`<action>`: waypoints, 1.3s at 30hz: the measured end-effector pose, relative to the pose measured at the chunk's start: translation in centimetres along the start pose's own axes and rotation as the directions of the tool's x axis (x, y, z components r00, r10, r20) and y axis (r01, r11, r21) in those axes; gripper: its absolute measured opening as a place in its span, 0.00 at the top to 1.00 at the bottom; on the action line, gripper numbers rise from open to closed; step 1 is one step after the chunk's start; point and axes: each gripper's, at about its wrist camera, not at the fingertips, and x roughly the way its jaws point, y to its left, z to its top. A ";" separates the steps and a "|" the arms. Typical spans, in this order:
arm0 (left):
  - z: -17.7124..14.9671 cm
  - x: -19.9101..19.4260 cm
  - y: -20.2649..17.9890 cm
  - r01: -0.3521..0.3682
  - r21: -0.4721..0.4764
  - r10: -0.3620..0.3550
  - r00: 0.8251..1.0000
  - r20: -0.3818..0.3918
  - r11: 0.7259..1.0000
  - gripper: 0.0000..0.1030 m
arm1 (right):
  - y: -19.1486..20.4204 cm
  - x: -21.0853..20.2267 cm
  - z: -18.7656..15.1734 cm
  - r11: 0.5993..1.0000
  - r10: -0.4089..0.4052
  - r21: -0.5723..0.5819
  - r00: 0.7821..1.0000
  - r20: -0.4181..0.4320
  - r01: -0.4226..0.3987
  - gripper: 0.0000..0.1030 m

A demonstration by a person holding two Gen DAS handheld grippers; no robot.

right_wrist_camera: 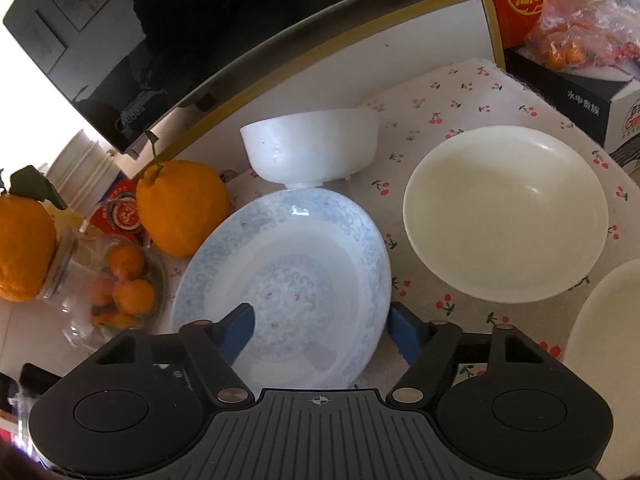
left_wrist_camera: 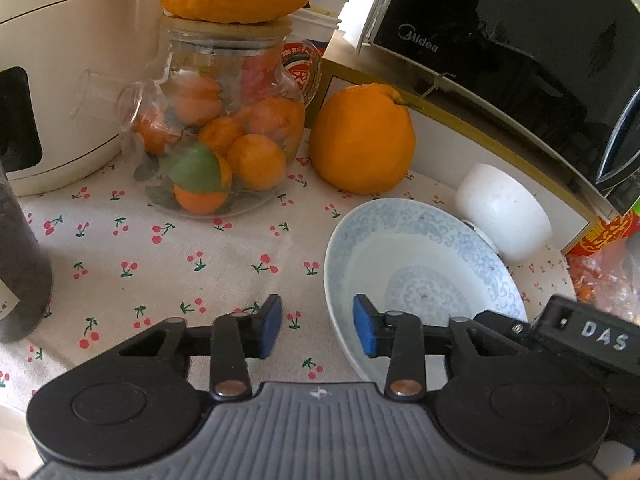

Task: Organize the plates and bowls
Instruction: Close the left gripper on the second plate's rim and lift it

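The left gripper (left_wrist_camera: 318, 326) is parted astride the rim of the blue-patterned round ceramic plate (left_wrist_camera: 420, 268), unclenched; the right gripper (right_wrist_camera: 320, 330) likewise at six o'clock

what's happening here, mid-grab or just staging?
Mid-approach. A person holds two handheld grippers over a cherry-print tablecloth. Both straddle the blue-patterned plate: the right gripper its near right rim, the left gripper its left rim. Neither visibly pinches it, and the plate lies on the cloth. A small white bowl sits just behind it and a cream plate to its right, both untouched.
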 end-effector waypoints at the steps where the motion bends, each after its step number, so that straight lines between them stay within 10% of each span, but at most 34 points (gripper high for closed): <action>1: 0.0 0.0 0.0 0.006 -0.002 -0.006 1.000 0.000 1.000 0.71 | -0.1 0.1 0.0 1.000 -0.007 0.005 1.000 0.003 0.007 0.38; 13: -0.7 0.1 -1.4 0.021 0.070 -0.022 1.000 0.010 0.997 0.86 | -1.3 -0.4 0.2 0.997 -0.067 0.029 0.998 0.007 0.067 0.83; 39: -0.8 -5.2 -1.5 0.091 0.105 -0.100 0.991 0.087 0.990 0.84 | -0.2 -6.4 0.3 0.997 -0.019 -0.077 0.998 0.052 0.023 0.84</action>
